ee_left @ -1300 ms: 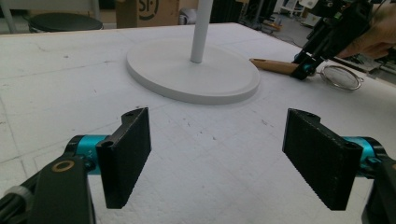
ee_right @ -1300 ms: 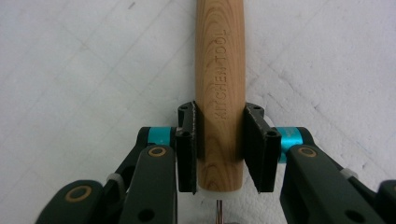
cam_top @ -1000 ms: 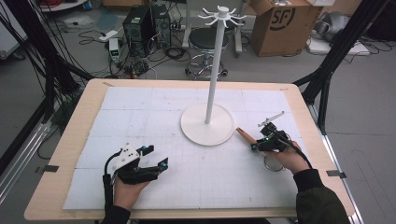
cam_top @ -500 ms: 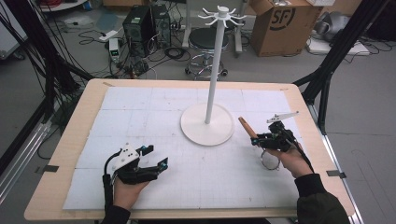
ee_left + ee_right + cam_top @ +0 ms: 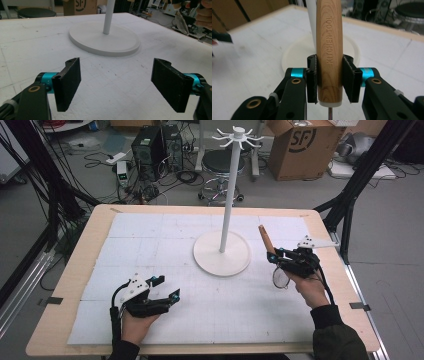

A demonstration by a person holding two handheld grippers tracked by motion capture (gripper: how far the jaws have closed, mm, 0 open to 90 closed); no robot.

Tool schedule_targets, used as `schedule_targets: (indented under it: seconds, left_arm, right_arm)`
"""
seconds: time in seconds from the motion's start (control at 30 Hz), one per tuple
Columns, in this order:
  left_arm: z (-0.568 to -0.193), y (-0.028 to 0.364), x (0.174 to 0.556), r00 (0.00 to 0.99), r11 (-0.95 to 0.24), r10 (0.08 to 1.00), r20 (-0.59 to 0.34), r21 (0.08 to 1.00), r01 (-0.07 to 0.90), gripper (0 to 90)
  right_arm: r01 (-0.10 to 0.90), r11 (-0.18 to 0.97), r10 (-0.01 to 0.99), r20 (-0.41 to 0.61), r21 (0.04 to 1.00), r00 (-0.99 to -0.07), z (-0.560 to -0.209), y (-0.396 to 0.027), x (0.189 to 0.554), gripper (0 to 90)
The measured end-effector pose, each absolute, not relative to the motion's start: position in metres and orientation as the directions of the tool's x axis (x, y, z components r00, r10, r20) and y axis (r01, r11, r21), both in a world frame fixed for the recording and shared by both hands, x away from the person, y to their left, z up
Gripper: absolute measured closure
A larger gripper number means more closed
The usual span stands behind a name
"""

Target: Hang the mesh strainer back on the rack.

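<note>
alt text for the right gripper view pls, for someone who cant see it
Two black gripper jaws clamp a wooden handle stamped KITCHEN TOOL, which stands upright between them with a thin metal stem at its lower end. Behind it, blurred, are the round base of a white stand and the white-covered table.

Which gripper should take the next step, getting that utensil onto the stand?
Right. The right gripper is shut on the wooden handle of the utensil, lifted off the table beside the white stand. The left gripper is open, holds nothing, and sits farther from the stand.
</note>
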State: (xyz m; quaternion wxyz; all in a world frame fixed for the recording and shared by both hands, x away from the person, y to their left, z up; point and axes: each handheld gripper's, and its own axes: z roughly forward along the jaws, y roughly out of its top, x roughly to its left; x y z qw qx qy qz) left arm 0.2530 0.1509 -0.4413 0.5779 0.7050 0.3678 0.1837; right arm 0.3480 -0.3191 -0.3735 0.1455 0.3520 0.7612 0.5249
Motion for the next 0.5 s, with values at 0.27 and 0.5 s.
schedule_targets:
  seconds: [0.27, 0.5]
  left_arm:
    - [-0.441, 0.151, 0.253, 0.662, -0.063, 0.731, -0.165, 0.95, 0.306, 24.4]
    - [-0.441, 0.151, 0.253, 0.663, -0.063, 0.73, -0.166, 0.95, 0.307, 24.4]
  right_arm:
    - [0.293, 0.034, 0.656, 0.2, 0.955, -0.727, -0.354, -0.315, 0.341, 68.8]
    - [0.222, -0.045, 0.625, 0.201, 0.974, -0.755, -0.338, -0.298, 0.338, 68.7]
